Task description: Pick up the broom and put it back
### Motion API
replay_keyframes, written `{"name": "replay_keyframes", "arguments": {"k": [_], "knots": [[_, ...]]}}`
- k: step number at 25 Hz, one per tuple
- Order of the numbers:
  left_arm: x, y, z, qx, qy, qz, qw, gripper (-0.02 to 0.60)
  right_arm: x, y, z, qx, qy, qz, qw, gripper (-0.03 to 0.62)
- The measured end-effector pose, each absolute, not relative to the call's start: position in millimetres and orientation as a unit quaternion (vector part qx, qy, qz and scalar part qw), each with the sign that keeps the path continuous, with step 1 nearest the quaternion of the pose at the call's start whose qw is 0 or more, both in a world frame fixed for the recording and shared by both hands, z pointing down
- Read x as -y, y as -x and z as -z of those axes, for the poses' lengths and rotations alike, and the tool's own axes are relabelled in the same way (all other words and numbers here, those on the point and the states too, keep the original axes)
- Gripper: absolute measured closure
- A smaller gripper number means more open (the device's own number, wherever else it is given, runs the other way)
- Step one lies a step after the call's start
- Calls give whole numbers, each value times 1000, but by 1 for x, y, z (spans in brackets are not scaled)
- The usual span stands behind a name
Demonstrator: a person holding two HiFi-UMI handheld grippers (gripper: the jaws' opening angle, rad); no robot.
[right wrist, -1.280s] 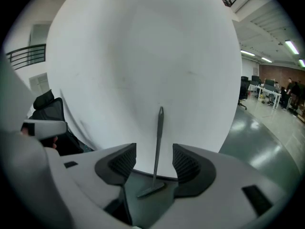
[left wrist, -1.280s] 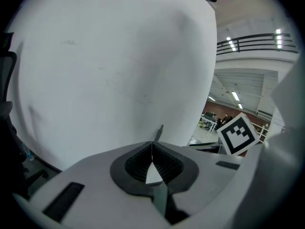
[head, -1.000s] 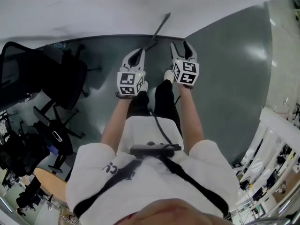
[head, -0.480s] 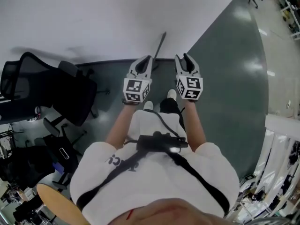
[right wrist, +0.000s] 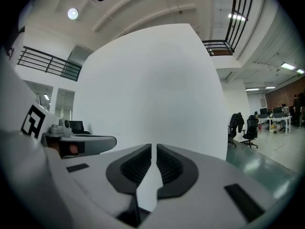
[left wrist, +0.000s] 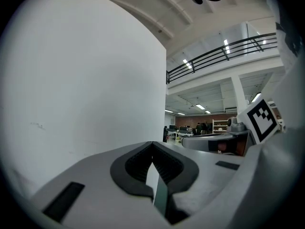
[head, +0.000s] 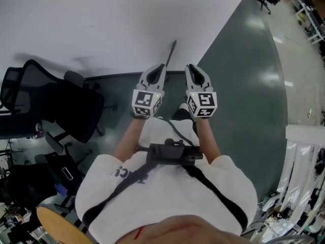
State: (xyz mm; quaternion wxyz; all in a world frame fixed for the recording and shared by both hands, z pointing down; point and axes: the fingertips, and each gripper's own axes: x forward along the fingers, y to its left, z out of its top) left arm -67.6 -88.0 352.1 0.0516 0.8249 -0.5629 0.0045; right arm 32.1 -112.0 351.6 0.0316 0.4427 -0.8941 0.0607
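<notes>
The broom (head: 171, 52) leans against the white wall (head: 91, 19). Its thin dark handle shows just beyond the two tongs, and its head is hidden behind them. The left tongs (left wrist: 152, 144) are closed tip to tip and hold nothing. The right tongs (right wrist: 154, 148) have just been closing (only a thin slit is left between the pads) and are empty too. Both point level at the wall, side by side — a black office chair (head: 61, 103) stands on the grey floor (head: 244, 85) at the left.
</notes>
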Motion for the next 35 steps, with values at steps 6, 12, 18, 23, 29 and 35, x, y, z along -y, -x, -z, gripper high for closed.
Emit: {"name": "replay_keyframes", "arguments": {"k": [6, 12, 18, 23, 29, 35], "knots": [[74, 71, -351, 571, -819, 2, 54, 572, 96, -25, -341, 896, -438, -64, 16, 586], [60, 93, -347, 586, -809, -3, 49, 572, 83, -7, -343, 892, -446, -66, 20, 588], [65, 107, -344, 604, -795, -5, 51, 572, 97, -13, -347, 881, -465, -81, 24, 588], [58, 98, -332, 604, -795, -4, 59, 572, 110, -40, -344, 859, -498, -114, 28, 588], [55, 90, -321, 600, -798, 0, 58, 572, 114, -44, -345, 854, -502, -127, 40, 588], [58, 98, -322, 605, -794, 0, 65, 572, 114, -23, -345, 865, -483, -129, 46, 588]]}}
